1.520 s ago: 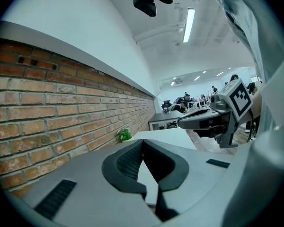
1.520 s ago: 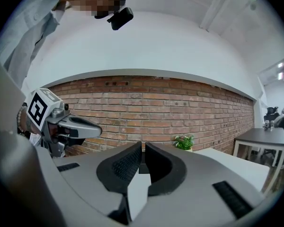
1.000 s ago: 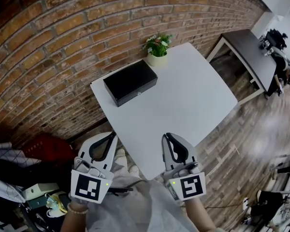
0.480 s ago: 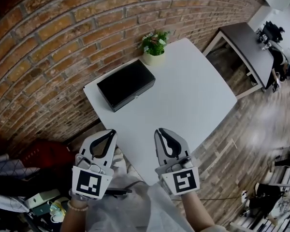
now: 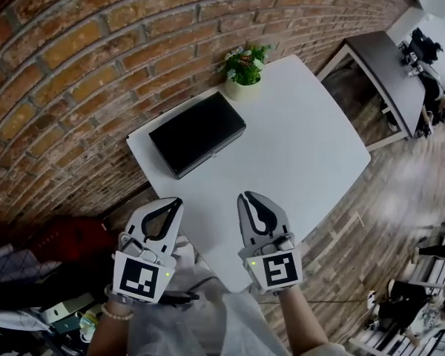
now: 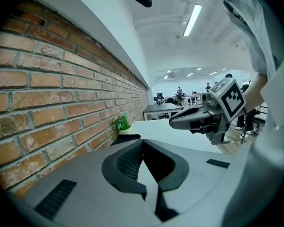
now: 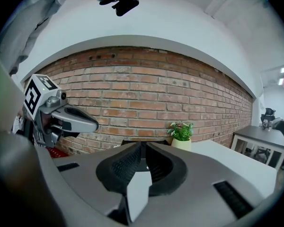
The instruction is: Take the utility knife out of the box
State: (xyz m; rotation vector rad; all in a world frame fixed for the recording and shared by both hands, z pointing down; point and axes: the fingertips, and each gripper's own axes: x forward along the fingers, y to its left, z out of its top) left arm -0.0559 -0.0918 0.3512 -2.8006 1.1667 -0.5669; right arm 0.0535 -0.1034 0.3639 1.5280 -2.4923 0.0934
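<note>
A closed black box (image 5: 196, 133) lies on the white table (image 5: 297, 147) near its far left edge, beside the brick wall. The utility knife is not in sight. My left gripper (image 5: 175, 201) hovers just off the table's near left edge, shut and empty. My right gripper (image 5: 248, 196) is over the near corner of the table, shut with nothing in it. In the left gripper view the jaws (image 6: 142, 141) meet, with the box (image 6: 125, 139) low ahead and the right gripper (image 6: 199, 119) to the right. In the right gripper view the jaws (image 7: 143, 145) meet in front of the box (image 7: 128, 142).
A small potted plant (image 5: 243, 69) stands at the table's far corner, just past the box. The brick wall (image 5: 96, 65) runs along the left. A dark table (image 5: 378, 73) stands at the back right on the wooden floor (image 5: 356, 228). A red object (image 5: 67, 236) lies low left.
Both grippers have edged forward toward the table's near corner and stayed shut. The box and plant have not moved on the table.
</note>
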